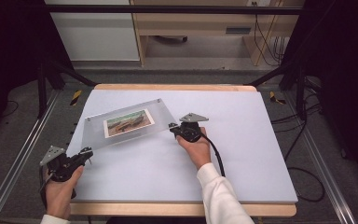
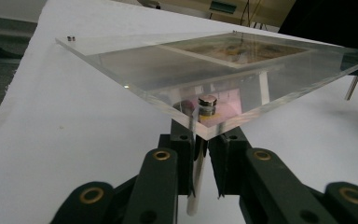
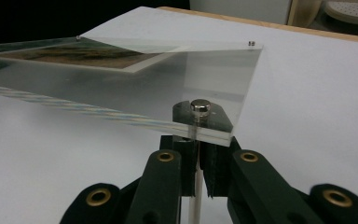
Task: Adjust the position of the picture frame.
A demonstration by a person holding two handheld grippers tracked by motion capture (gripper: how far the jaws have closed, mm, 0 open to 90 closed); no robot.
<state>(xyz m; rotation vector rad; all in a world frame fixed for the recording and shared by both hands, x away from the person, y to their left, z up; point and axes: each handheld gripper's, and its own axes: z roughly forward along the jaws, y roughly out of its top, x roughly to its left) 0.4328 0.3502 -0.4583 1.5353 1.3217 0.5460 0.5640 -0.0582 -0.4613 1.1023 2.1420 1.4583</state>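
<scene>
A clear acrylic photo frame (image 1: 98, 128) with a landscape picture (image 1: 128, 122) inside is held between my two grippers over the white table (image 1: 242, 154). Small metal studs mark its corners, and thin metal legs hang below them. My left gripper (image 1: 88, 150) is at the near left corner, shut on that corner's leg (image 2: 195, 186) under the stud (image 2: 207, 101). At the near right corner, my right gripper (image 1: 172, 126) is shut on the leg (image 3: 196, 186) below its stud (image 3: 200, 106). The frame (image 2: 177, 70) looks raised slightly off the table, casting a shadow.
The white surface lies on a wooden board (image 1: 177, 87) with edges at front and back. Metal rails (image 1: 18, 154) run along both sides. Black cables (image 1: 303, 172) lie on the floor to the right. A wooden cabinet (image 1: 191, 28) stands beyond the table.
</scene>
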